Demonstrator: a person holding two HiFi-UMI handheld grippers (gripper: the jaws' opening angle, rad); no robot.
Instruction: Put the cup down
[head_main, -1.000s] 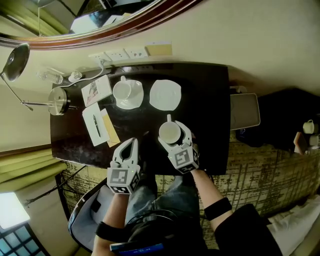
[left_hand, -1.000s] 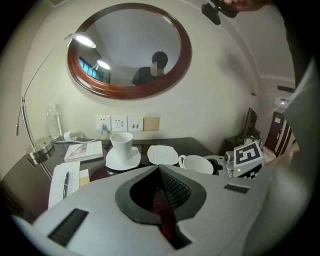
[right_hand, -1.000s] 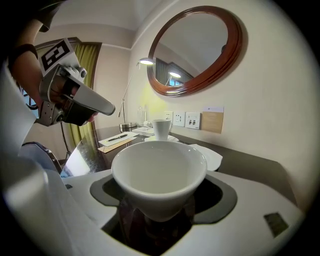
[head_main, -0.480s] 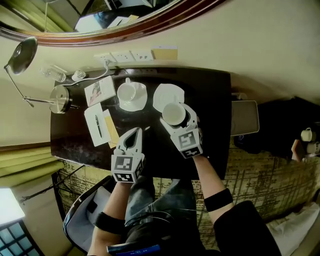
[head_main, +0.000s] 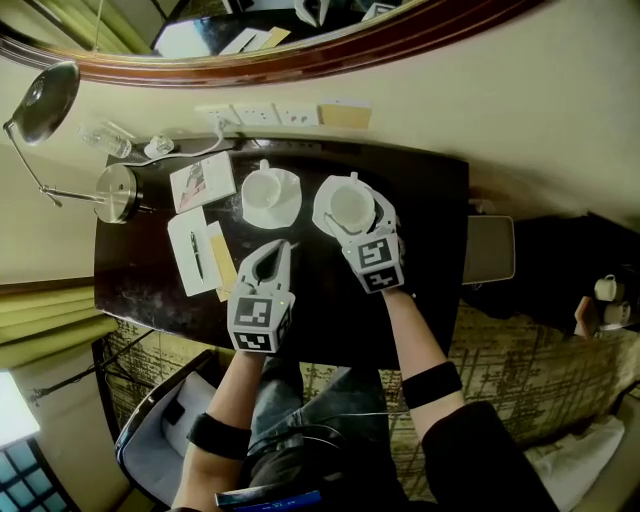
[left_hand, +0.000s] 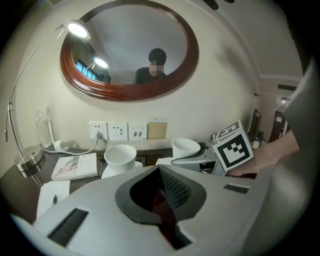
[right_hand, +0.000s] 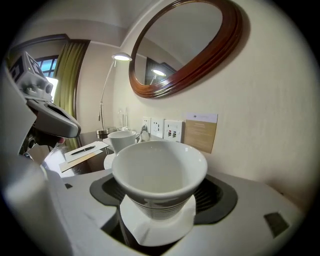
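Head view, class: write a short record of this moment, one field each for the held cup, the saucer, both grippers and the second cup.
held cup: white, empty, upright
saucer: white, directly beneath the held cup; contact unclear
right gripper: shut on the held cup
left gripper: shut, nothing in it
second cup: on its own saucer, left of the held cup

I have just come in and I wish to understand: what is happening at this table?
A person works with two handheld grippers at a dark table. The right gripper holds a white cup over an empty saucer, not yet released. The left gripper is shut and empty. Another cup sits on a second saucer nearby.
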